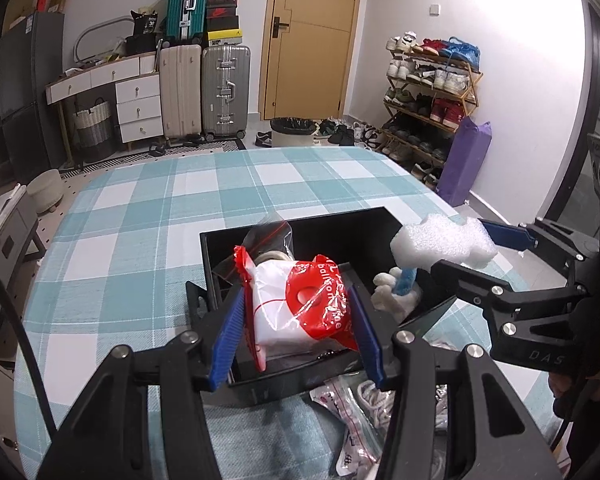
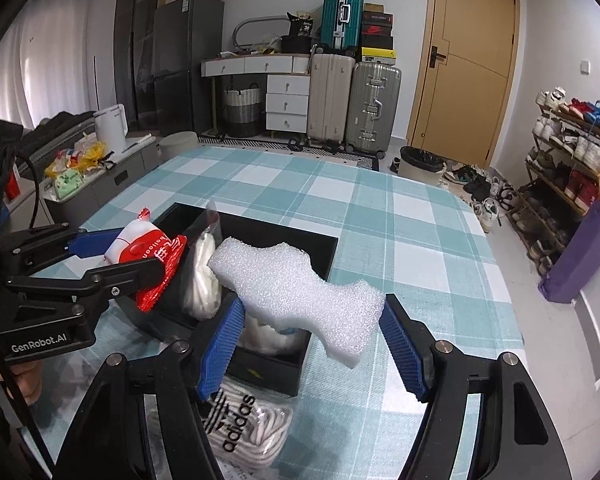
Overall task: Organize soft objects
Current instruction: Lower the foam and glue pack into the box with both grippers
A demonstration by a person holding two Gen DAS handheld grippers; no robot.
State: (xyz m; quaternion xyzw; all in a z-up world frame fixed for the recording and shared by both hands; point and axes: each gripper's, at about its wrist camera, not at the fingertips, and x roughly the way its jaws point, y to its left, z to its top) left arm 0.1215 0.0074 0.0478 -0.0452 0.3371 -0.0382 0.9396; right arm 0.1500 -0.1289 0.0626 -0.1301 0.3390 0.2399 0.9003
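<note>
My left gripper (image 1: 296, 316) is shut on a red and white balloon packet (image 1: 300, 308) and holds it over the black box (image 1: 340, 220); it shows too in the right wrist view (image 2: 148, 256). My right gripper (image 2: 312, 332) is shut on a white foam piece (image 2: 300, 284) above the box's near right corner (image 2: 268, 372); the foam also shows in the left wrist view (image 1: 444, 246). Inside the box lie a clear bag (image 1: 272, 236) and a white and blue plush item (image 1: 396, 288).
The box sits on a teal checked tablecloth (image 1: 180, 208). Bagged white laces with Adidas print (image 2: 248, 428) lie in front of the box. Beyond the table are suitcases (image 1: 204, 88), a bin (image 1: 292, 130), a shoe rack (image 1: 428, 92) and a door.
</note>
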